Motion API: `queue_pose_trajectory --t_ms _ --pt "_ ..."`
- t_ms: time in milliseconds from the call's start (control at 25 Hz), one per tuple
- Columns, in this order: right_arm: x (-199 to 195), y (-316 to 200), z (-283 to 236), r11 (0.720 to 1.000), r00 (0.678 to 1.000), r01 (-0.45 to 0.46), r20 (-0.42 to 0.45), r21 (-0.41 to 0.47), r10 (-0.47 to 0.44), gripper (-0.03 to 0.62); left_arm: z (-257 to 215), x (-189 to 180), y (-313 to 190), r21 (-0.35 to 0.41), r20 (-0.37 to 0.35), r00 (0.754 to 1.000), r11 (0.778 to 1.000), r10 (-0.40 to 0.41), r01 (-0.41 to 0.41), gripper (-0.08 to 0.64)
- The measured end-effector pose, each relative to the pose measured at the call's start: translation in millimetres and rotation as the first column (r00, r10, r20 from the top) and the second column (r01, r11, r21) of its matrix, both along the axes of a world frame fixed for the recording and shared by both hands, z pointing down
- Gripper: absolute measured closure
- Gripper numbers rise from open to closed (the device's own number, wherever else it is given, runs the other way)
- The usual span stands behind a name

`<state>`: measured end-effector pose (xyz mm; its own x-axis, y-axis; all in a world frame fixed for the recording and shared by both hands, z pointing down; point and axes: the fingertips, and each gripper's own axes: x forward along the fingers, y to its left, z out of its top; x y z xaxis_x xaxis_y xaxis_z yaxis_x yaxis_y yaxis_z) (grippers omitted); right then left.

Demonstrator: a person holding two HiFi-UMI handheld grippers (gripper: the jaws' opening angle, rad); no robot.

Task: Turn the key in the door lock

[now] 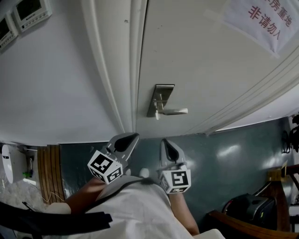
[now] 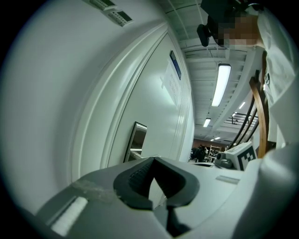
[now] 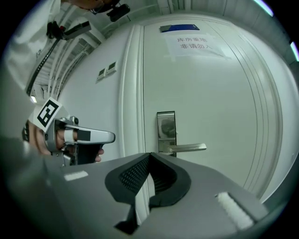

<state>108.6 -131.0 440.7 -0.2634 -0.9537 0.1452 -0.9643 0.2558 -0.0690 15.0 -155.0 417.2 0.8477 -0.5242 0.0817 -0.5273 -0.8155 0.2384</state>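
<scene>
A white door (image 1: 210, 70) carries a steel lock plate (image 1: 161, 100) with a lever handle (image 1: 175, 111) pointing right. The lock plate (image 3: 166, 130) and lever (image 3: 187, 148) also show straight ahead in the right gripper view. I cannot make out a key in any view. My left gripper (image 1: 132, 136) and right gripper (image 1: 165, 141) hang side by side below the lock, a short way off the door and touching nothing. The left gripper (image 2: 153, 159) is shut and empty. So is the right gripper (image 3: 149, 155). The left gripper (image 3: 79, 137) appears at the left of the right gripper view.
The door frame (image 1: 117, 70) runs just left of the lock, with wall panels (image 1: 28, 11) beyond it. A paper notice (image 1: 259, 18) is taped high on the door. On the green floor at the right stand a dark bag (image 1: 247, 205) and wooden furniture (image 1: 280, 177).
</scene>
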Motion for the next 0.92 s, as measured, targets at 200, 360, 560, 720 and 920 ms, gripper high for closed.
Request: queue_pose_trajectory --t_ms 200,360,560,720,920 --pt "-3 2 -6 1.0 1.0 0.005 0.022 0.015 -0.006 0.584 -6 0 -1 0.01 -0.013 1.0 1.0 -0.004 0.004 0.557" --pt "-1 -1 -9 1.0 1.0 -0.003 0.022 0.013 0.002 0.584 -6 -3 -2 0.006 -0.012 1.0 1.0 -0.012 0.012 0.557" --pt "-2 -5 -5 1.0 1.0 0.0 0.01 0.007 0.0 0.584 -3 -8 -3 0.002 -0.008 1.0 1.0 -0.027 0.027 0.557" --pt "-6 -10 -5 1.0 1.0 0.014 -0.004 0.018 -0.014 0.584 -1 -14 -6 0.002 -0.004 0.999 0.999 -0.033 0.033 0.557" --pt "-7 -13 -1 1.0 1.0 0.017 -0.016 0.003 -0.017 0.584 -1 -16 -9 -0.001 -0.005 0.999 0.999 -0.035 0.035 0.557"
